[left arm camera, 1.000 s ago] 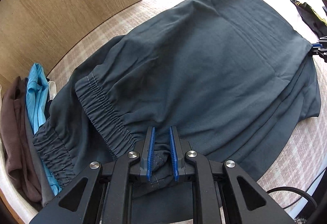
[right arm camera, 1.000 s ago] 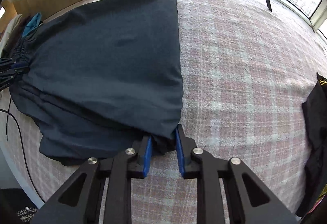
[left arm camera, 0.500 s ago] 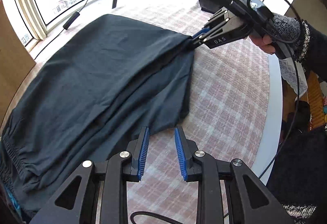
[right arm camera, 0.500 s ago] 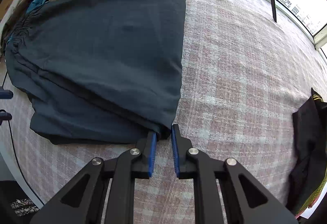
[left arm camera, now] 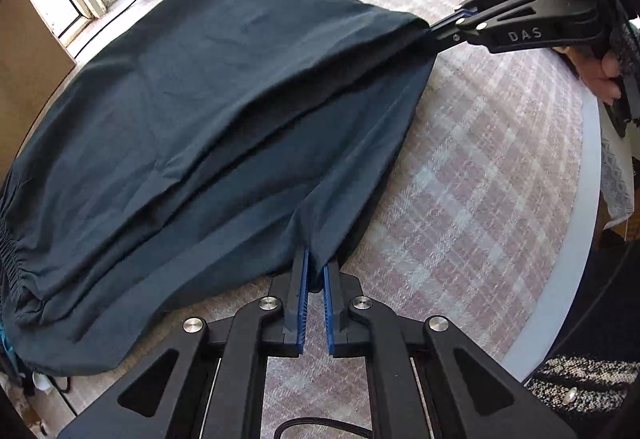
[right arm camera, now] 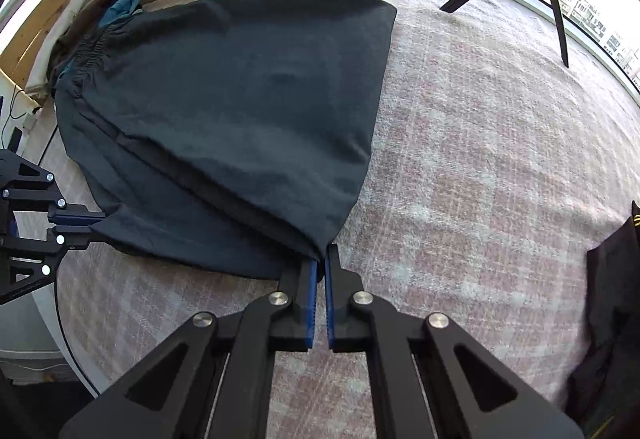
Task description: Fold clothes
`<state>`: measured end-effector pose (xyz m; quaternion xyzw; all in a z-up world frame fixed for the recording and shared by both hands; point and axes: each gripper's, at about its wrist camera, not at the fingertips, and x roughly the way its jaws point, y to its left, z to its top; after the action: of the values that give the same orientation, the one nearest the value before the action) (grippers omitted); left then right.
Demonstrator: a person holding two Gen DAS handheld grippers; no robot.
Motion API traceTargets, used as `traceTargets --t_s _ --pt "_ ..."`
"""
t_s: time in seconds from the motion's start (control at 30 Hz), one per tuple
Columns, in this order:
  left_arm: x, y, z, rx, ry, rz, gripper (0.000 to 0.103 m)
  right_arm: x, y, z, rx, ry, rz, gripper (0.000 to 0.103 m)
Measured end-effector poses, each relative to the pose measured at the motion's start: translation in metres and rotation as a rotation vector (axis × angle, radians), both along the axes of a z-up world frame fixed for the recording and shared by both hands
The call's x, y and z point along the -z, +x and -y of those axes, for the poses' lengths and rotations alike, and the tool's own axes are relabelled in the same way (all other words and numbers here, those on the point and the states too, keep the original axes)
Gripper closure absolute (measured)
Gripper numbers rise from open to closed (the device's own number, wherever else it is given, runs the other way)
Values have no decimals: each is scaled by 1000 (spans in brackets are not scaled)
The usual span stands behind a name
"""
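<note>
A second earlier the left gripper (left arm camera: 315, 271) was clamped on the elastic waistband end of the dark shorts (left arm camera: 208, 111); it let go, swung away from the waistband (hanging open over the checked cloth half a second back), and closed on the hem corner nearest the table's edge. The right gripper (right arm camera: 321, 263) narrowed its jaws from a loose hold to a tight pinch on the far hem corner.

Both wrist views look closely along their fingers, sharing seemingly the same dark garment (left arm camera: 224, 111).
</note>
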<state>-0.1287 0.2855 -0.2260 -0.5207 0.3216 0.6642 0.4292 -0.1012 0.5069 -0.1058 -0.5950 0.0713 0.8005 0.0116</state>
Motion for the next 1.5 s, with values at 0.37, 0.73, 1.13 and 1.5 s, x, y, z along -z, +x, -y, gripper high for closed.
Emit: traceTargets --t_s 0.37,0.73,1.13,1.5 --pt "-79 37 -40 -25 179 -115 60 -83 -11 -78 -54 -63 -127 58" --pt "-15 28 -169 90 57 -216 62 4 -135 -123 50 -144 -126 58" --pt "-41 -7 -135 -95 228 -68 98 55 -196 -94 -14 -129 -134 80" --pt "-106 -48 -7 -347 501 -7 98 0 -208 -86 135 -302 -172 100"
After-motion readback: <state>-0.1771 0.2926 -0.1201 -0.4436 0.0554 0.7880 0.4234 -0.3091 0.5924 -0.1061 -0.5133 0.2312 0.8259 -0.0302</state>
